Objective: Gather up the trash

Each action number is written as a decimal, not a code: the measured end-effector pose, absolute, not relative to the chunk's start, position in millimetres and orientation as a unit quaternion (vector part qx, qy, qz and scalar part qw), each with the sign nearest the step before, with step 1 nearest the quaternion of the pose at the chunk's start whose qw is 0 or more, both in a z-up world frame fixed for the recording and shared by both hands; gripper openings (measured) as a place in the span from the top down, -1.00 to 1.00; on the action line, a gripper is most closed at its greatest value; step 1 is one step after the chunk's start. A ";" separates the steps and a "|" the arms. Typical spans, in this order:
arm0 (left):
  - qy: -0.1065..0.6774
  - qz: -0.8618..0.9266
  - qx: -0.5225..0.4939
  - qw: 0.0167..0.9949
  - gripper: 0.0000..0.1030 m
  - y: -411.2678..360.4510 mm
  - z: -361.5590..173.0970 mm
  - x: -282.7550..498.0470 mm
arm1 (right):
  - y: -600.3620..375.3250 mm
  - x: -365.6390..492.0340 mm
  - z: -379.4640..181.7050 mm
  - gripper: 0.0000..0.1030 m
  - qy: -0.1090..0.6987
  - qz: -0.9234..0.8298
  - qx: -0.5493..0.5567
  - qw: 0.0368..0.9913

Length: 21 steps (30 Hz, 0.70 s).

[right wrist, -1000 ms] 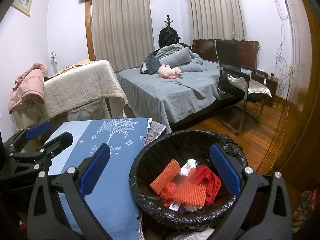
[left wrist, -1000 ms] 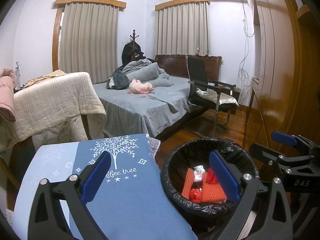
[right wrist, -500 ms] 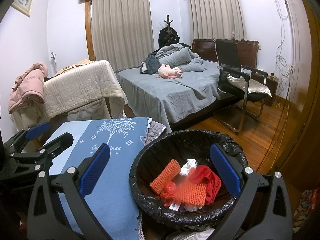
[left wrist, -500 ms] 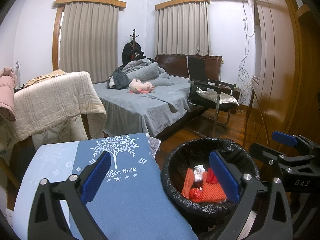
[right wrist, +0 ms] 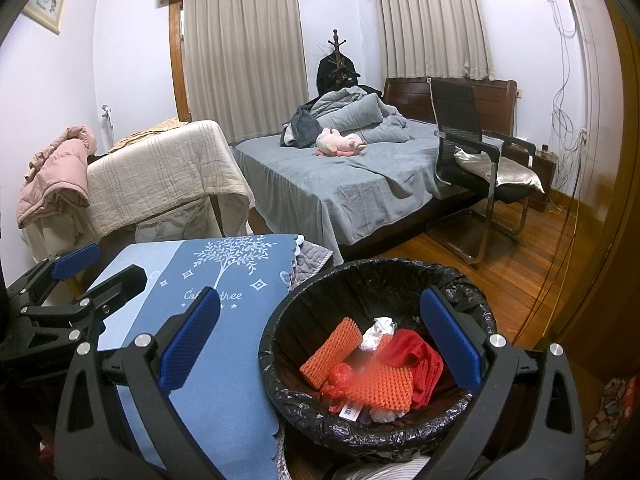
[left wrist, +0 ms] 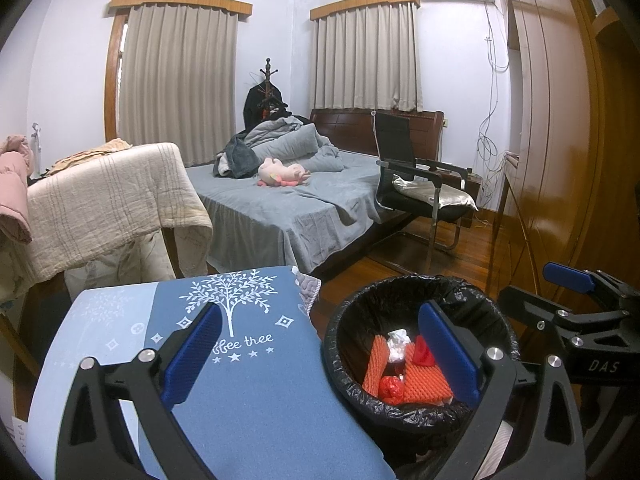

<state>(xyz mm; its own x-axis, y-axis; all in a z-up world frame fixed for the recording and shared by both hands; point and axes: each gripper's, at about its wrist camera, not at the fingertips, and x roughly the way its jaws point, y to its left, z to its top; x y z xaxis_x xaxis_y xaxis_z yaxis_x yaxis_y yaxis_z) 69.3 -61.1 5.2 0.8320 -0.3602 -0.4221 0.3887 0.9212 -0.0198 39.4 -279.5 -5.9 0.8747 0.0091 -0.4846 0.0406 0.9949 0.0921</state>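
Note:
A black-lined trash bin point(left wrist: 348, 364) point(right wrist: 280, 376) stands beside a small table. It holds orange foam netting point(right wrist: 380, 386) point(left wrist: 420, 380), a red bag point(right wrist: 420, 364), a small red lump point(right wrist: 338, 376) and crumpled white paper point(right wrist: 376, 332) point(left wrist: 396, 344). My left gripper point(left wrist: 320, 354) is open and empty, spanning the table edge and the bin. My right gripper point(right wrist: 320, 344) is open and empty above the bin. The right gripper also shows at the right edge of the left wrist view point(left wrist: 576, 292), and the left gripper at the left edge of the right wrist view point(right wrist: 80, 276).
The table carries a blue cloth with a white tree print point(left wrist: 240, 360) point(right wrist: 208, 280). Behind it stand a chair draped with a beige blanket point(left wrist: 112, 196), a grey bed point(left wrist: 288, 208) with a pink plush toy point(left wrist: 280, 172), a black office chair point(left wrist: 416, 184) and a wooden wardrobe point(left wrist: 560, 160).

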 end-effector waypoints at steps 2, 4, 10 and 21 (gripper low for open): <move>0.214 -0.196 0.033 0.956 -0.88 -61.2 5.3 69.3 | -279.8 39.4 -5.9 -0.89 0.250 -0.008 0.049 0.967; 0.214 -0.196 0.034 0.957 -0.88 -61.2 5.6 69.2 | -280.0 39.3 -5.9 -0.89 0.250 -0.008 0.050 0.967; 0.214 -0.196 0.034 0.956 -0.88 -61.5 5.5 69.2 | -280.2 39.4 -5.9 -0.89 0.250 -0.008 0.050 0.967; 0.215 -0.195 0.034 0.956 -0.88 -61.6 5.5 68.7 | -279.8 39.5 -5.6 -0.89 0.251 -0.008 0.050 0.967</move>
